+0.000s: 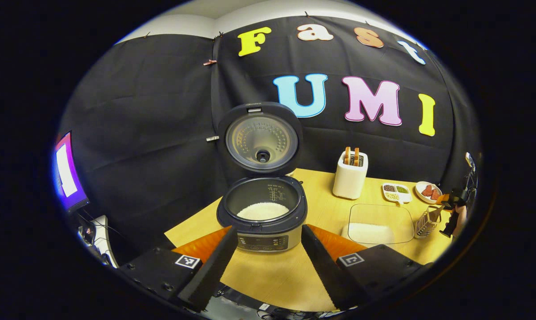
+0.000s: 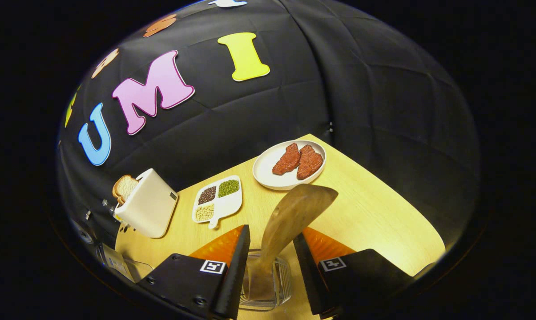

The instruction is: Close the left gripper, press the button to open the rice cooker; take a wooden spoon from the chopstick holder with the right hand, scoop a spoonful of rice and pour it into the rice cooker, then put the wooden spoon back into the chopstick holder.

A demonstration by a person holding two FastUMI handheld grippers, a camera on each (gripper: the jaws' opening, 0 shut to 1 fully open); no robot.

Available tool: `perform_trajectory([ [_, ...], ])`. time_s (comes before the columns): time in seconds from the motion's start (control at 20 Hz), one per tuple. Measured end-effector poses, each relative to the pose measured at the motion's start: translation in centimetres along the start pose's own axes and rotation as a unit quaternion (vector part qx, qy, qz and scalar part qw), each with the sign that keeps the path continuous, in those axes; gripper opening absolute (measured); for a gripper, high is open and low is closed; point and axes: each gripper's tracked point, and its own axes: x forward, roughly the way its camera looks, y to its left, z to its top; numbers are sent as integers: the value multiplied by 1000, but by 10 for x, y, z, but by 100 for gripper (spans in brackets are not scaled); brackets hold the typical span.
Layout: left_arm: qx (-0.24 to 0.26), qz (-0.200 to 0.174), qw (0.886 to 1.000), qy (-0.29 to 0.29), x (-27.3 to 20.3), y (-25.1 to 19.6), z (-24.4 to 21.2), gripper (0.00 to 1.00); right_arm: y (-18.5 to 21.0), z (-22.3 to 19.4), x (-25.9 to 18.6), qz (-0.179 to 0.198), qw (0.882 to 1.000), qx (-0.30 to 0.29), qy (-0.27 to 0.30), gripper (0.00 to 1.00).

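Rice cooker [image 1: 262, 209] lid up; right gripper [image 2: 271, 271] fingers spread around wooden spoon [image 2: 290, 222] standing in chopstick holder [image 2: 268, 289]; next, likely release and withdraw.

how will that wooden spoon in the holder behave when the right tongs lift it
The wooden spoon looks rigid, so it likely won't flex. Its broad bowl sits above the narrow handle, so it may pivot between the right tongs. The smooth wood could slip.
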Motion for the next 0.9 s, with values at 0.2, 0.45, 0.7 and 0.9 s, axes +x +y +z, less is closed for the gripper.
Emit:
perform_trajectory([
  [0.2, -16, -11, 1000, 24, 1, 3, -20, 97, 4, 3, -6, -12, 1000, 14, 0, 14],
  [0.45, -53, -20, 998, 8, 3, 17, -14, 97, 20, 32, -27, -21, 998, -18, -47, 14],
  [0.7, -61, -37, 997, -24, 8, 43, 5, 98, 64, 94, -75, -10, 990, -57, -128, 14],
  [0.9, -51, -74, 995, -31, 21, 49, 7, 98, 118, 97, -115, 41, 987, -54, -146, 14],
])
